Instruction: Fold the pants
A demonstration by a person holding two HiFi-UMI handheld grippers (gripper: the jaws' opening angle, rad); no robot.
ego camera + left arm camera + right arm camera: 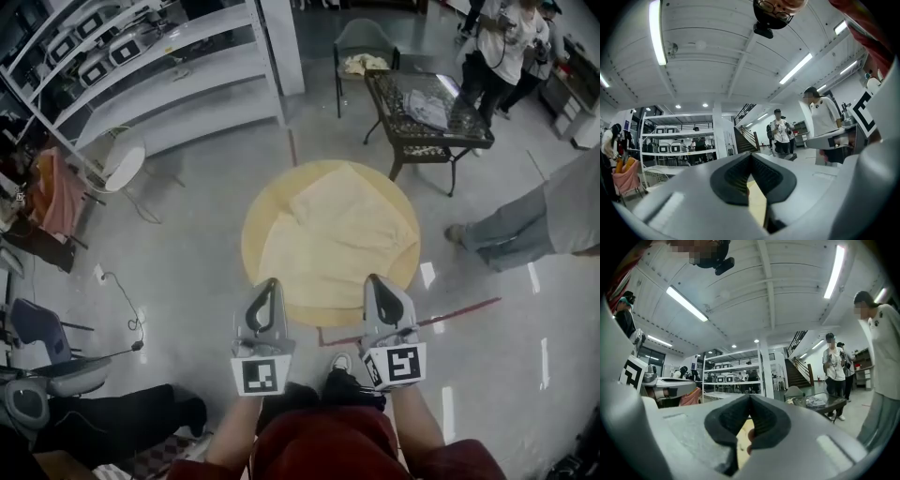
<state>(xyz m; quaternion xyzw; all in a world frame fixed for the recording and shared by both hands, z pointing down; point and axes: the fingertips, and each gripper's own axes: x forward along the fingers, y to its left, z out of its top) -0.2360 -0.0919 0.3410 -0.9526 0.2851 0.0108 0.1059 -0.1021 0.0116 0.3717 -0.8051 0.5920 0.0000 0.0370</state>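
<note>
A grey floor (197, 216) runs out to white shelves (178, 66) on the far side, and in the middle of it, straight ahead of the person, stands a round wooden table (255, 211). The pants (342, 234) lie on it, spread over most of the top: a pale cream cloth so close in colour to the wood that its edges are hard to trace, with what looks like a flap lying across the far left part. Which end is waist and which is hem I cannot tell. At the near rim the left gripper (270, 284) and right gripper (375, 281) sit side by side, pointing roughly level toward the table. Each gripper view shows its dark pads pressed together with nothing between them, so both are closed and empty, and neither touches the cloth. As a judgement, the pants should handle as light, limp fabric: it will sag and drape from wherever it is pinched, and may slide on the smooth top instead of lifting cleanly. The best holds would be two corners of one edge, one per gripper. Pinching the edge and not the middle would let the lifted part stay taut and fold over flat without bunching.
</note>
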